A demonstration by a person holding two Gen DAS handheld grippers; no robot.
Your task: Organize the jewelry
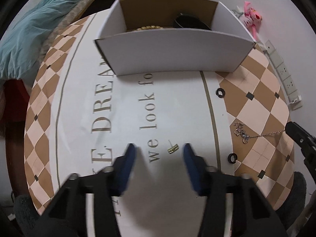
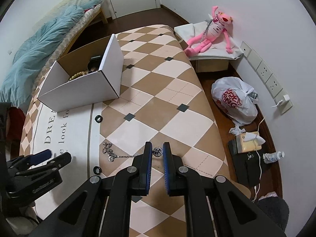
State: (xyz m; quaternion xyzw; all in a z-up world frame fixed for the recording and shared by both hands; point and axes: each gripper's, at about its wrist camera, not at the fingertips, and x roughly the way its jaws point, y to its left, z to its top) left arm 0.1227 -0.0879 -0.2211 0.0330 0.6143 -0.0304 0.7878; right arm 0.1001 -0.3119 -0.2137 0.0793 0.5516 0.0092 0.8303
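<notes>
A white cardboard box [image 1: 173, 55] stands at the far side of the table and holds a bead bracelet [image 1: 149, 28] and a dark item [image 1: 189, 22]; it also shows in the right wrist view [image 2: 83, 90]. My left gripper [image 1: 160, 150] is open, with a small gold earring [image 1: 173, 149] lying between its fingers on the cloth. A silver necklace [image 2: 110, 152] lies on the checkered cloth, and its round pendant [image 2: 158, 151] sits between the narrowly parted fingers of my right gripper [image 2: 157, 150]. Two black rings [image 1: 220, 93] [image 1: 232, 157] lie near the necklace.
The table has a checkered cloth with a white lettered centre [image 1: 138, 108]. A bed with a teal blanket [image 2: 39, 55] is to the left. A pink plush toy [image 2: 209, 35], a plastic bag [image 2: 235, 100], a tissue box [image 2: 248, 142] and wall sockets [image 2: 266, 73] are to the right.
</notes>
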